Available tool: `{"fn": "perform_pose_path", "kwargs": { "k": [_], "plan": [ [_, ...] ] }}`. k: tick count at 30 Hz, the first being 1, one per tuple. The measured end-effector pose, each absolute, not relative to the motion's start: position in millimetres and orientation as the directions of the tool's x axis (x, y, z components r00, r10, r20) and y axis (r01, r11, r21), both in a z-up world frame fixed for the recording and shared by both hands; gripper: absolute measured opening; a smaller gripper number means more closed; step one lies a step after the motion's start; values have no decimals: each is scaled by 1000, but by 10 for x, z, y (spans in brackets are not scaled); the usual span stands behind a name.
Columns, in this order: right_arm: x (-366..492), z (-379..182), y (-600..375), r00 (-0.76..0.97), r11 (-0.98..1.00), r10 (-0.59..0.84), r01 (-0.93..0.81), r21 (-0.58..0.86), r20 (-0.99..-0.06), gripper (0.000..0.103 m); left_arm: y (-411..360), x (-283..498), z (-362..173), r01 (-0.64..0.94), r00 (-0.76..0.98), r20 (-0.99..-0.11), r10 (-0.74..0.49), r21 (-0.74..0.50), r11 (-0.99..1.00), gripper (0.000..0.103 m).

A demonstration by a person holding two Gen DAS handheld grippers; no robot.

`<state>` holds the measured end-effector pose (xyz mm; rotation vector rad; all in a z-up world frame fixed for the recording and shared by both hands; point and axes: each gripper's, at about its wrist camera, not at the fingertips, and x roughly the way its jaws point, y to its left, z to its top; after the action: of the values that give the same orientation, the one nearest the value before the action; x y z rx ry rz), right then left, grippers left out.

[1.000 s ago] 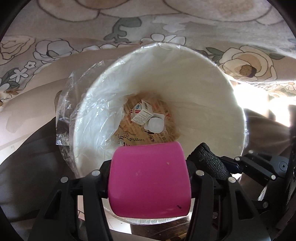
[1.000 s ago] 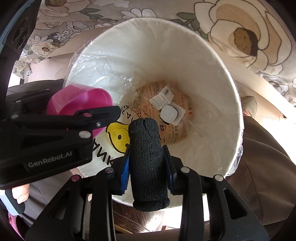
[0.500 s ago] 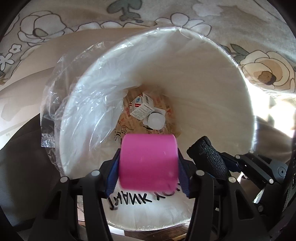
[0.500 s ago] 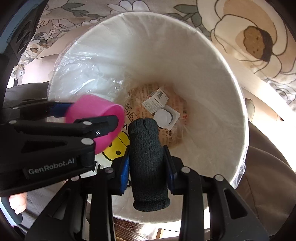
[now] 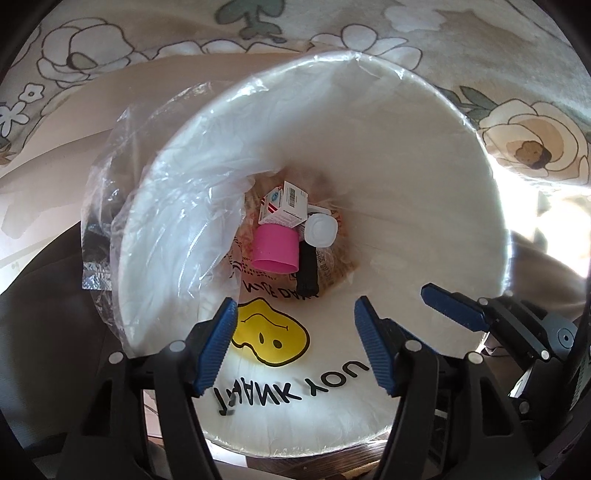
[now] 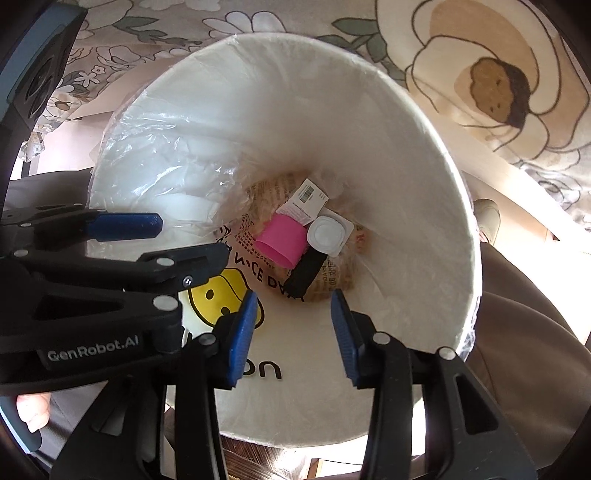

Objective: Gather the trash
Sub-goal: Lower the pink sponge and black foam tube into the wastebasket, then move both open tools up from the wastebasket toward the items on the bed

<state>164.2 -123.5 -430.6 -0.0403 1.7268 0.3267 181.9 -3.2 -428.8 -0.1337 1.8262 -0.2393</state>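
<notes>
A white trash bin [image 5: 424, 155] lined with a printed plastic bag fills both views [image 6: 388, 122]. At its bottom lie a pink cup [image 5: 276, 249] on its side, a black sock-like roll [image 5: 307, 271], a small white box [image 5: 284, 203] and a white lidded pod [image 5: 320, 229]. They show also in the right wrist view: cup [image 6: 282, 242], roll [image 6: 304, 275], box [image 6: 304, 202], pod [image 6: 328, 234]. My left gripper [image 5: 295, 343] is open and empty above the bin's near rim. My right gripper [image 6: 291, 330] is open and empty beside it.
A floral cloth [image 5: 184, 33] lies beyond the bin [image 6: 498, 74]. The bag's loose clear edge [image 5: 107, 206] hangs over the left rim. Brown fabric [image 6: 524, 314] is at the right. The other gripper's body crosses each view's side [image 6: 92, 295].
Both grippers have opened. The pink cup dropped from the left gripper and the black roll from the right; both now lie at the bin's bottom.
</notes>
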Motion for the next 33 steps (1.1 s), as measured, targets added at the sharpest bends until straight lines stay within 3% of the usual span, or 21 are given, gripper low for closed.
{"fn": "perform_pose_path", "kwargs": {
  "k": [16, 24, 26, 33],
  "plan": [
    [1466, -3858, -1269, -154, 952, 164, -235, 198, -974, 47, 134, 1681, -3658, 14, -201, -942, -269, -277, 961, 72],
    [1303, -3251, -1373, -81, 940, 171, -285, 188, -982, 48, 210, 1505, -2899, 113, -53, -970, -236, -240, 964, 77],
    [1269, -3073, -1410, -62, 932, 187, -304, 196, -981, 53, 220, 1485, -2670, 138, -15, -969, -247, -246, 959, 78],
    [1164, -2419, -1430, 13, 917, 215, -348, 197, -977, 54, 279, 1437, -1868, 184, 127, -953, -277, -252, 950, 85]
  ]
}}
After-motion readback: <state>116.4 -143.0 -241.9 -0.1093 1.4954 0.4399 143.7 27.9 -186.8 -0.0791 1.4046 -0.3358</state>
